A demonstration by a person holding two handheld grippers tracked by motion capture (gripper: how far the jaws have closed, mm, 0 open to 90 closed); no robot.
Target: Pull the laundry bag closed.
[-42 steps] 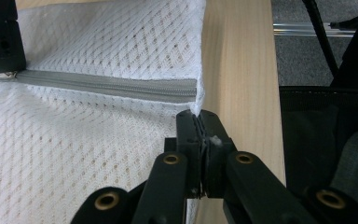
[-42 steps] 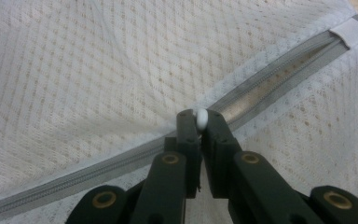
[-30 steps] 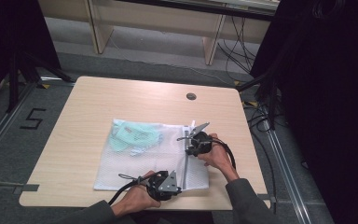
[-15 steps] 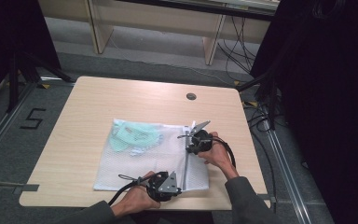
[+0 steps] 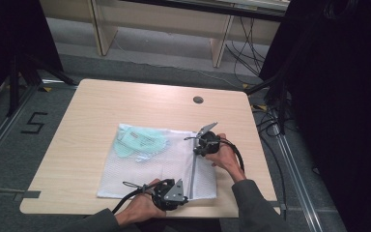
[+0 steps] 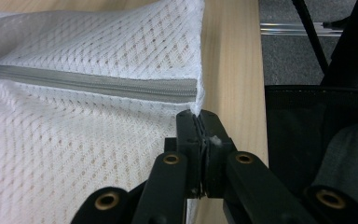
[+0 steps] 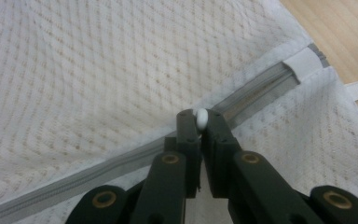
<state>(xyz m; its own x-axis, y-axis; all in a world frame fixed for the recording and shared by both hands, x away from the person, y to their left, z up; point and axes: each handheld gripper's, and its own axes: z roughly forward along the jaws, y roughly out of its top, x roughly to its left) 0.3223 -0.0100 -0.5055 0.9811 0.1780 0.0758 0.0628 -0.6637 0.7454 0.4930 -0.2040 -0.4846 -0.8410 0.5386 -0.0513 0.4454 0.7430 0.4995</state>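
— White mesh, that laundry bag (image 5: 145,169): it lies flat on the counter (image 5: 92,111), its grey zipper (image 5: 193,169) running from the near edge straight away from the person. Something pale green (image 5: 137,142) sits inside, at the end of the bag far from the zipper.

— Who has what?

— The left gripper (image 6: 199,123) is clenched on the bag's near corner, just beside the zipper's closed end. The right gripper (image 7: 199,122) is at the zipper's far end, its jaws pinched on the small white pull tab (image 7: 201,117).

— So the coming move turns on that line?

— By the look of it, yes. The zipper's long axis stretches between the two grippers; from the right jaws the track runs back toward the left gripper, which anchors the fabric. The right hand (image 5: 224,154) is the one on the slider, so a pull would likely travel along the track toward the anchored corner.

— Anything different from a second ago?

— Hardly. Both grippers and the bag sit where they did; no visible travel of the pull tab along the zipper.
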